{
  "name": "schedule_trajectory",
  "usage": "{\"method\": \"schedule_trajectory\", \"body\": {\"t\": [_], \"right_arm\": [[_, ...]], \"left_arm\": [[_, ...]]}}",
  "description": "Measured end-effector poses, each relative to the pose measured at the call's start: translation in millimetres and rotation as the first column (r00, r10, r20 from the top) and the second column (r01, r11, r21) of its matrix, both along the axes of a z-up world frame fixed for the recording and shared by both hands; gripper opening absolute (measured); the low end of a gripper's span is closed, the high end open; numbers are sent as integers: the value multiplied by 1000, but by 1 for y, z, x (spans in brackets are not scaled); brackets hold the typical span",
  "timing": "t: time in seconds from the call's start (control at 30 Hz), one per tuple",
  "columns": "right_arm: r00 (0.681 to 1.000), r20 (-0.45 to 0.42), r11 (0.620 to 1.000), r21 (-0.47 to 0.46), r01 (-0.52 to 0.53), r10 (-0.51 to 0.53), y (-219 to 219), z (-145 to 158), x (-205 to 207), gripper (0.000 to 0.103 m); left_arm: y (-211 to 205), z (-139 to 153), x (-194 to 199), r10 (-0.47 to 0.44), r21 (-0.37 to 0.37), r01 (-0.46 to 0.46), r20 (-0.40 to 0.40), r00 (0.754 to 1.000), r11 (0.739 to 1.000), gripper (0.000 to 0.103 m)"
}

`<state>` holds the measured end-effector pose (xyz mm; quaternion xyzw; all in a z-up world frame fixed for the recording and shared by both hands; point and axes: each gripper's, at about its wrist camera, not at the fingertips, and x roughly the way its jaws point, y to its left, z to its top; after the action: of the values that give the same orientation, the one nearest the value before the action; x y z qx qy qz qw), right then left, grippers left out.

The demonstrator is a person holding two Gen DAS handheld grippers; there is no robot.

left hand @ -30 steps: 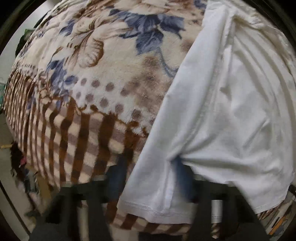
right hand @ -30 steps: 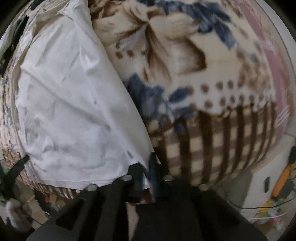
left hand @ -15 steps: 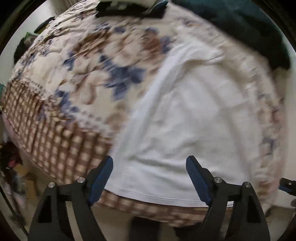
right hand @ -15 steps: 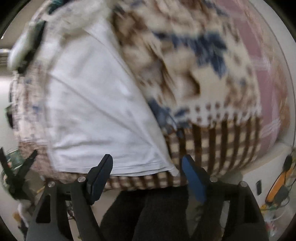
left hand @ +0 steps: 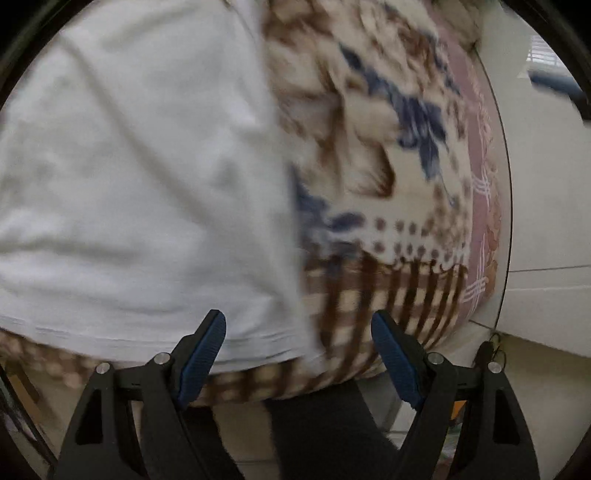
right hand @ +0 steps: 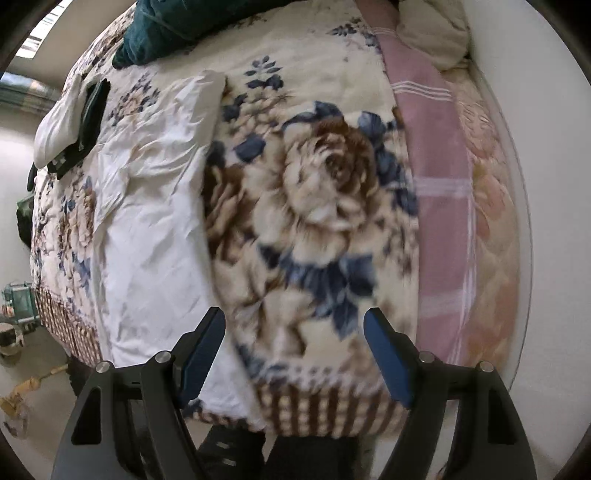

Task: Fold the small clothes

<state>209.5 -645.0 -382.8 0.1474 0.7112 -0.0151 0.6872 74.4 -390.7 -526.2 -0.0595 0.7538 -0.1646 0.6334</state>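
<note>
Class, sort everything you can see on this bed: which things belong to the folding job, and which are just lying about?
Part of the job:
white garment
left tool, open
right tool, open

Lying about:
floral blanket
pink striped cloth
dark green cloth
cream pillow

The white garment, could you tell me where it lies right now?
The white garment lies flat on the floral blanket, left of the big brown rose in the right wrist view, reaching the bed's near edge.

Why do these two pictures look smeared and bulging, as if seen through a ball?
Left wrist view: the white garment and floral blanket are streaked by motion blur, while the tool stays sharp. Right wrist view: milder blur; both bulge from the fisheye lens, with dark corners.
</note>
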Motion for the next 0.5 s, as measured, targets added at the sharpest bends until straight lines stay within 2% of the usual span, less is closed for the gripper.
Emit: {"method": "schedule_trajectory", "body": {"t": [0.03, 0.07, 0.1, 0.13, 0.2, 0.27, 0.33, 0.5], "right_arm": [[1000, -3, 1000, 14, -8, 8, -2, -10, 7, 79], [1000, -6, 999, 38, -21, 21, -3, -24, 19, 79], [1000, -6, 998, 61, -30, 30, -3, -35, 31, 79], [999, -2, 996, 85, -38, 39, -2, -46, 44, 79], [999, 11, 988, 142, -53, 52, 3, -66, 72, 79], [998, 37, 975, 216, -60, 53, 15, -84, 103, 79], [996, 65, 956, 283, -77, 61, 29, -101, 137, 79], [997, 69, 935, 350, -53, 30, 58, -141, 206, 78]], "left_arm": [[-6, -3, -3, 15, -7, -15, 11, 1000, 1000, 71], [-9, -6, -3, 32, -24, -31, 36, 999, 999, 31], [-13, -10, -2, 36, 2, -36, 49, 998, 999, 0], [-13, -12, -2, 41, 15, -42, 54, 998, 999, 1], [-10, -8, 2, 81, -4, -81, 89, 993, 997, 1], [-4, 5, 7, 94, 11, -97, 161, 982, 995, 1], [0, 14, 12, 103, 27, -111, 200, 974, 993, 1], [11, 26, 25, 152, 47, -169, 249, 956, 984, 1]]}}
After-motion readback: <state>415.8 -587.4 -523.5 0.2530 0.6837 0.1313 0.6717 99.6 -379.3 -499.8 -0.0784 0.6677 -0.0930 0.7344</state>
